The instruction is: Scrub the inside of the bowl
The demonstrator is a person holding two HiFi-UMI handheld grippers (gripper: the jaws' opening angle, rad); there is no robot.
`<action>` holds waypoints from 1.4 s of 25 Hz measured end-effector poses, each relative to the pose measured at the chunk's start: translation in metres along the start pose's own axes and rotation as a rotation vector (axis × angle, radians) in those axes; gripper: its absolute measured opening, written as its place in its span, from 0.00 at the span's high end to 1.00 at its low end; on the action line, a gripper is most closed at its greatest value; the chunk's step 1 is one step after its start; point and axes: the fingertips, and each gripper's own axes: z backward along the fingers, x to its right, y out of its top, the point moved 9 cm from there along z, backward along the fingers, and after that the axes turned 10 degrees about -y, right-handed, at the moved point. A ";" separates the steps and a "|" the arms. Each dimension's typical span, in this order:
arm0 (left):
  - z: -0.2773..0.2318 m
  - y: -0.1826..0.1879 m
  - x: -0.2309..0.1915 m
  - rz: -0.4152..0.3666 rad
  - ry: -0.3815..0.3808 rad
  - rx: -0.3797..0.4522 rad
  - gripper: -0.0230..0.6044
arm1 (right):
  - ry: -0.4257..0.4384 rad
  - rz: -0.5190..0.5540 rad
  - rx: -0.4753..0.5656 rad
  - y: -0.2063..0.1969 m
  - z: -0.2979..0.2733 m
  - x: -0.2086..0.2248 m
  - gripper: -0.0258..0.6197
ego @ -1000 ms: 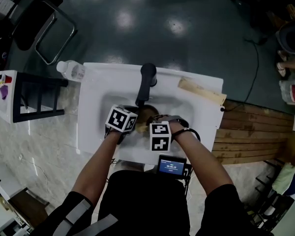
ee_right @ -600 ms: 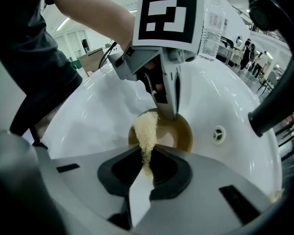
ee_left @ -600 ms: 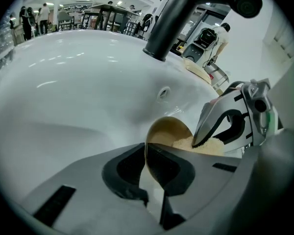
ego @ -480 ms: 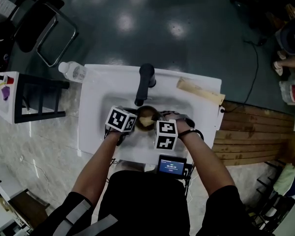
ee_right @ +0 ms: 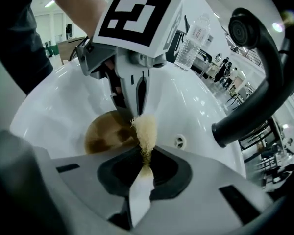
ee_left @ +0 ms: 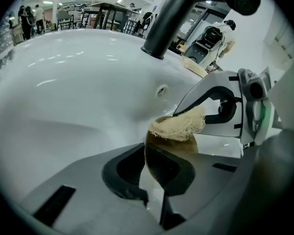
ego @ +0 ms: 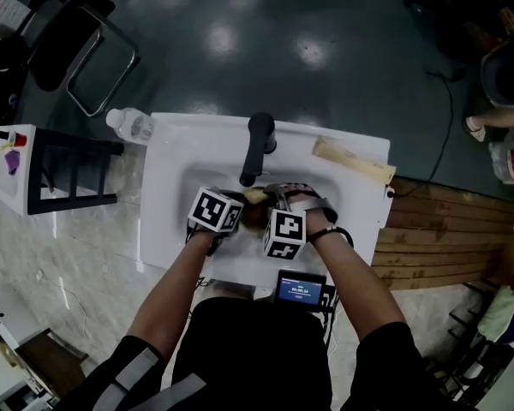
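A brown see-through bowl (ee_left: pixel 174 148) sits in the white sink basin (ee_left: pixel 73 97), tilted up on its edge. My left gripper (ee_left: pixel 149 173) is shut on its near rim. My right gripper (ee_right: pixel 142 173) is shut on a pale fibrous scrub pad (ee_right: pixel 145 129), which rests on the bowl's upper edge (ee_right: pixel 105 131), right beside the left gripper's fingers (ee_right: pixel 132 89). In the head view both grippers meet over the basin: the left gripper (ego: pixel 238 217) and the right gripper (ego: pixel 264 199), with the scrub pad (ego: pixel 255 197) just under the tap. The bowl is mostly hidden there.
A black curved faucet (ego: pixel 255 148) arches over the back of the sink (ego: pixel 171 169). On the counter a water bottle (ego: pixel 128 125) lies at the far left corner and a wooden board (ego: pixel 351 159) at the far right. A small screen (ego: pixel 298 289) sits at the near edge.
My right gripper has swung sideways and tilted, carrying the scrub pad from the bowl's inside up to its far edge. The left gripper and the bowl have stayed in place.
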 end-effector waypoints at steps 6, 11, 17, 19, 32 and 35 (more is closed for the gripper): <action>-0.003 -0.003 -0.002 0.020 -0.001 -0.002 0.93 | -0.026 0.028 -0.042 0.006 -0.012 -0.008 0.90; -0.001 -0.001 -0.003 0.020 0.008 0.001 0.93 | 0.051 0.024 -0.095 0.010 -0.023 -0.014 0.90; -0.002 -0.001 -0.004 0.039 0.003 0.014 0.93 | 0.195 0.076 -0.141 0.012 -0.029 -0.030 0.90; -0.002 -0.001 -0.004 0.045 0.001 0.020 0.93 | 0.237 0.103 -0.159 0.013 -0.031 -0.038 0.90; -0.002 0.002 -0.003 -0.008 0.007 0.005 0.93 | 0.477 0.129 0.000 0.017 -0.010 -0.048 0.90; -0.003 0.002 -0.003 -0.014 0.013 0.002 0.93 | 0.487 0.131 0.010 0.018 -0.004 -0.047 0.90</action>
